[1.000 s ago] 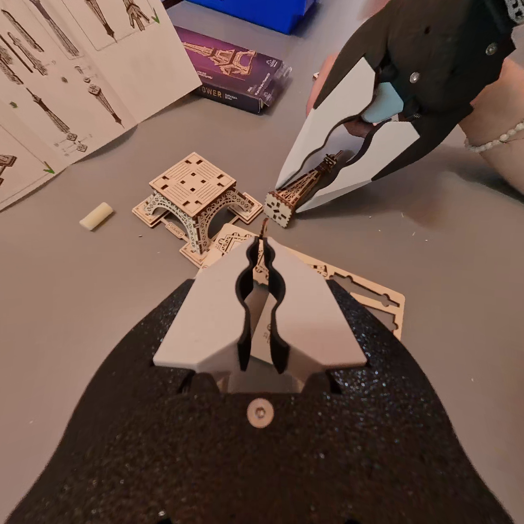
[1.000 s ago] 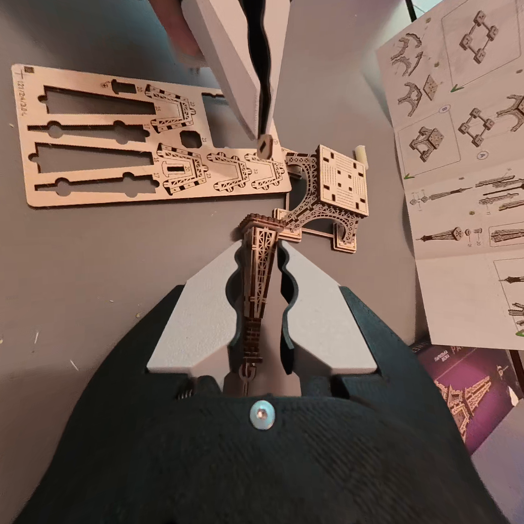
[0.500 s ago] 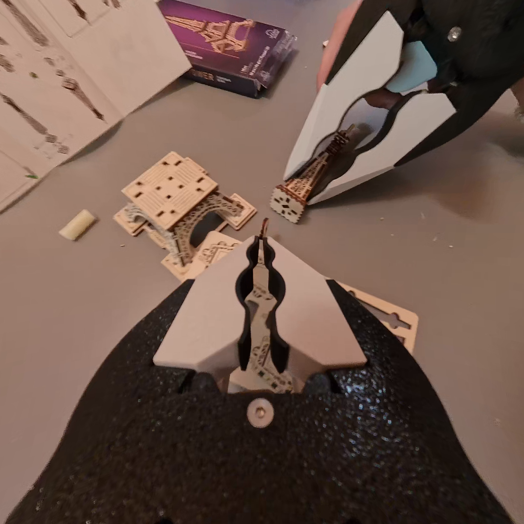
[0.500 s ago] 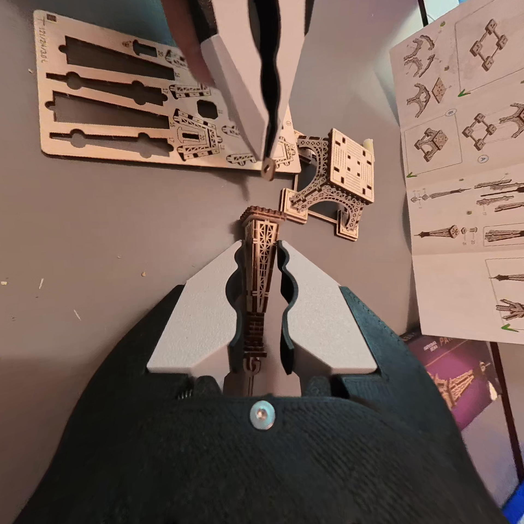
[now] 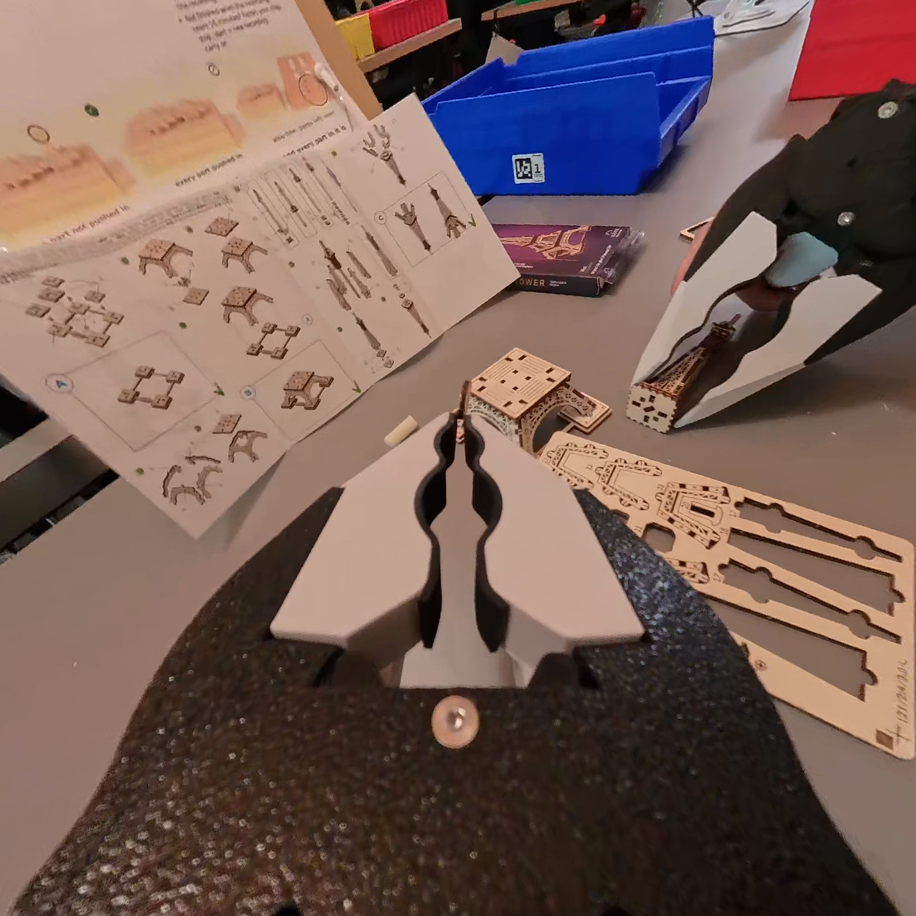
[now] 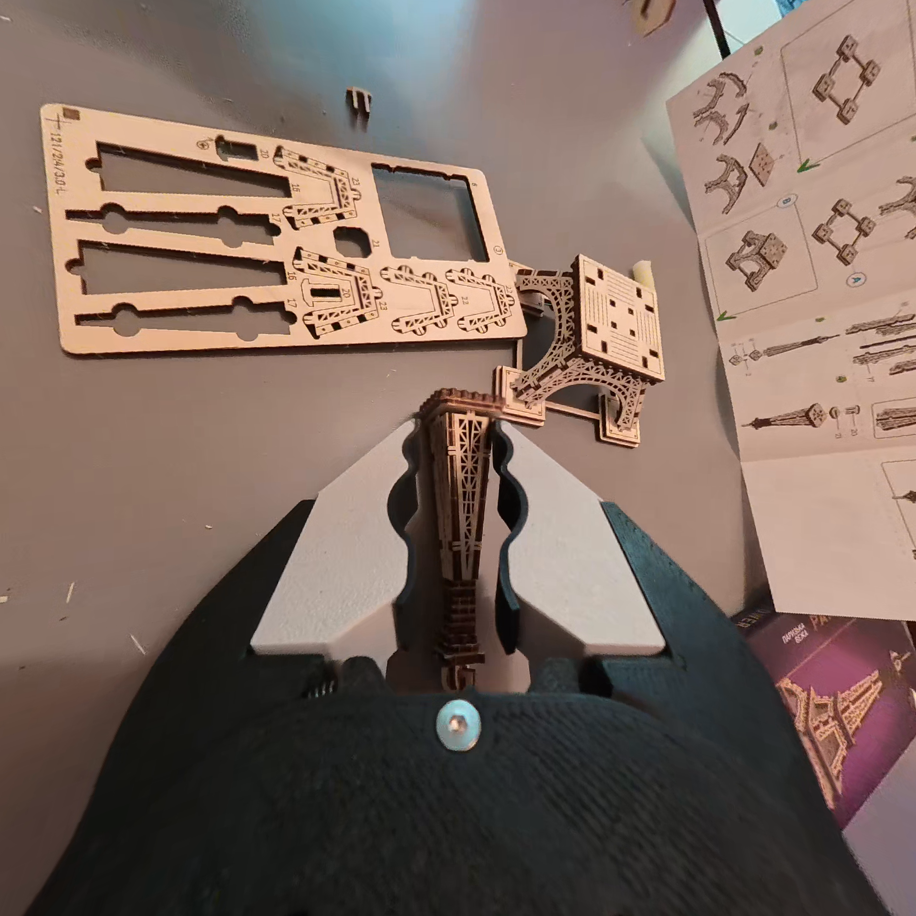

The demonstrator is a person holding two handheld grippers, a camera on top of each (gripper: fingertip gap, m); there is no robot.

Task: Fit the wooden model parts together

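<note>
My left gripper [image 5: 462, 422] is shut on a small dark wooden piece [image 5: 464, 396] that sticks out past its tips, held above the table. My right gripper [image 6: 453, 426] is shut on the tapered wooden tower spire [image 6: 458, 495], wide end forward and close to the table. In the left wrist view the right gripper [image 5: 661, 411] and the spire [image 5: 694, 364] are at the right. The arched tower base [image 6: 595, 337] stands just beyond the spire's wide end and also shows in the left wrist view [image 5: 525, 396]. The left gripper is out of the right wrist view.
A punched-out wooden parts sheet [image 6: 248, 342] lies left of the base and also shows in the left wrist view [image 5: 743, 570]. An instruction sheet [image 5: 223, 322], a purple box [image 5: 565, 257], a blue bin [image 5: 570, 114], a cream peg [image 5: 400, 430] and a loose wooden bit [image 6: 359, 96] lie around. One gripper's finger ends stand about 15 centimeters off the other's. The left tips stand about 12 centimeters off the loose wooden bit [image 6: 359, 96].
My left gripper has drawn back and tilted up with its small piece, leaving the right wrist view. The right gripper still holds the spire near the base.
</note>
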